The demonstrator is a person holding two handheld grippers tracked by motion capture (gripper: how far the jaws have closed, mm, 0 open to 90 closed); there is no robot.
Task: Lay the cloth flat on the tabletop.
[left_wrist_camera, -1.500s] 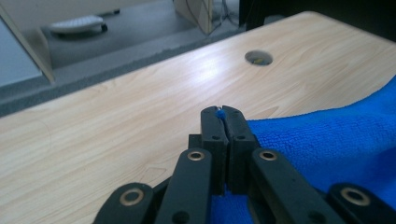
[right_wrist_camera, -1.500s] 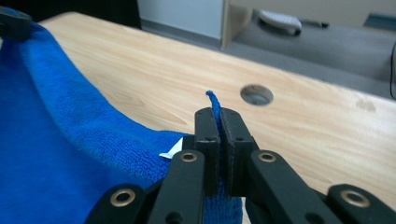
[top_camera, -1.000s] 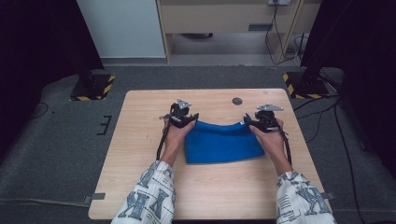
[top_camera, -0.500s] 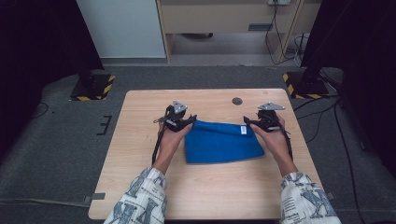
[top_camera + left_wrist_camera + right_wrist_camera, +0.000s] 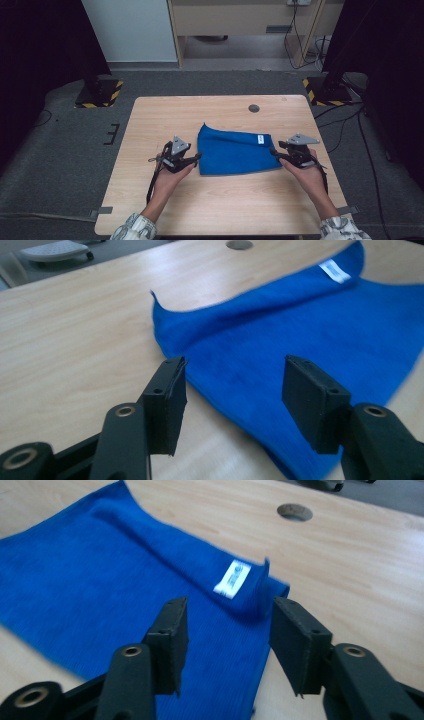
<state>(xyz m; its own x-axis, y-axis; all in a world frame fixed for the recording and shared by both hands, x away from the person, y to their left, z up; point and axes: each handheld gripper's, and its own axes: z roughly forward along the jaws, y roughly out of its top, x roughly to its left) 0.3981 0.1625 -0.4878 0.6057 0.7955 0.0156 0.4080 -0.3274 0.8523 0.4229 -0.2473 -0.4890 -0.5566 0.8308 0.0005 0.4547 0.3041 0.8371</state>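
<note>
A blue cloth (image 5: 235,150) lies folded on the wooden table (image 5: 165,115), its white tag (image 5: 260,139) near the far right corner. My left gripper (image 5: 197,157) sits open at the cloth's near left edge with nothing between its jaws. The left gripper view looks over the cloth (image 5: 300,325), with the left gripper (image 5: 232,390) open above its near edge. At the cloth's right edge my right gripper (image 5: 274,152) is open. In the right gripper view the right gripper (image 5: 227,640) hovers over the cloth (image 5: 100,575), just short of the tag (image 5: 232,578).
A round cable hole (image 5: 254,108) is in the table beyond the cloth, also seen as a hole (image 5: 295,512) in the right gripper view. Bare wood surrounds the cloth. Stands with yellow-black striped bases (image 5: 100,95) rest on the floor at both far corners.
Both grippers have drawn back toward the near side and let go of the cloth's far corners. The cloth now lies flat, its far edge folded over.
</note>
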